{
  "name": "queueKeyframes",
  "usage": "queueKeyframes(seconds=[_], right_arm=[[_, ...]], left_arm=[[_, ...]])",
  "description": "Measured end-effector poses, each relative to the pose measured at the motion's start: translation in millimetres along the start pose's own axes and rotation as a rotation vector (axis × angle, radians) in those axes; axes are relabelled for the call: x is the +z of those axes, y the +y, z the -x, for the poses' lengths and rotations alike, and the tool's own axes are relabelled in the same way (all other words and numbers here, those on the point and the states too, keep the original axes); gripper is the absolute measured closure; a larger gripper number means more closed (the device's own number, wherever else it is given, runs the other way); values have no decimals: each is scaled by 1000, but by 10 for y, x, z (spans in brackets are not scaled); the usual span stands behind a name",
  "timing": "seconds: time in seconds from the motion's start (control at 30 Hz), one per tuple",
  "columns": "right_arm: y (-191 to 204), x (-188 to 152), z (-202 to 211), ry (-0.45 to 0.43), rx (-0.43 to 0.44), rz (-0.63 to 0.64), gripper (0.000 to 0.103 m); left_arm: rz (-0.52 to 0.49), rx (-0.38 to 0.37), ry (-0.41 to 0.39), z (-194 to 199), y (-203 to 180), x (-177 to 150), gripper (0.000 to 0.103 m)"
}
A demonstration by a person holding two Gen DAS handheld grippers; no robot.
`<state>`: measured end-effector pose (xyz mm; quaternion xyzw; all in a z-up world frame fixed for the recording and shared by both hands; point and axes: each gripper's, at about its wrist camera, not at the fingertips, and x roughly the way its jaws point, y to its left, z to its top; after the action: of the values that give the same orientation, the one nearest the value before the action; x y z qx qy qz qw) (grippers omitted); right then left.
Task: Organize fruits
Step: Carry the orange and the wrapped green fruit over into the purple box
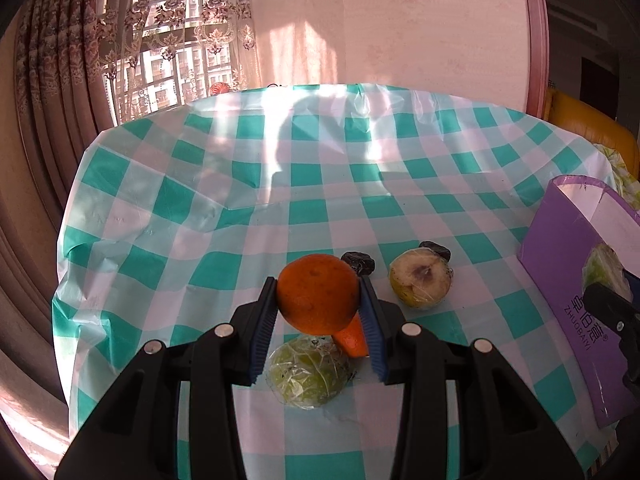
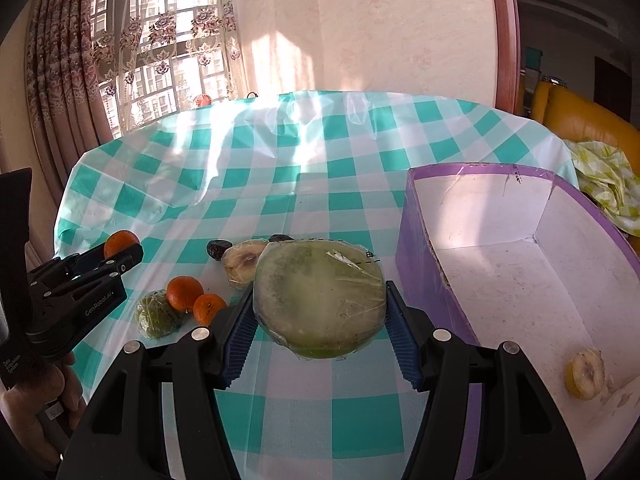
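My left gripper (image 1: 318,294) is shut on an orange (image 1: 318,292), held above the checkered table; it also shows in the right wrist view (image 2: 122,246). Below it lie a wrapped green fruit (image 1: 306,372) and another orange (image 1: 352,338). My right gripper (image 2: 320,300) is shut on a large wrapped green melon half (image 2: 320,296), left of the purple box (image 2: 416,240). A wrapped pear half (image 1: 420,278) and two dark dried fruits (image 1: 360,262) lie on the cloth. Two oranges (image 2: 185,291) sit on the table. A yellow fruit half (image 2: 585,374) lies inside the box.
The table has a green-and-white checkered plastic cloth (image 1: 280,184). The purple box with white inside stands at the right (image 1: 560,264). A yellow chair (image 2: 580,120) with a cloth stands beyond the table's right edge. Curtains and a window are behind at the left.
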<state>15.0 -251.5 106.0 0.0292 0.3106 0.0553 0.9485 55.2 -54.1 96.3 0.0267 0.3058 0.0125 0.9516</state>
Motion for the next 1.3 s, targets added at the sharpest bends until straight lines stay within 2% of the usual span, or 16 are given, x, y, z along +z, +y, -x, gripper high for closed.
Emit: queueKeyframes(seconds=[0.33,0.73,0.9,1.3], right_arm=[[-299,81,206,-25,-27,-51,44],[-861,83,355,-23,-86,-137,44],[-1056,64,394,-5,-99,-162,44],[-1615,-43,357,67,-212,-205,44]], left_arm=[[-94,-81,-31,219,-538,152,63],[-204,-163,-45,342,-1154,266,63],[-252,-194,-47,369,-1417,294,63],[-382,-279,-46,383,-2081,258,63]])
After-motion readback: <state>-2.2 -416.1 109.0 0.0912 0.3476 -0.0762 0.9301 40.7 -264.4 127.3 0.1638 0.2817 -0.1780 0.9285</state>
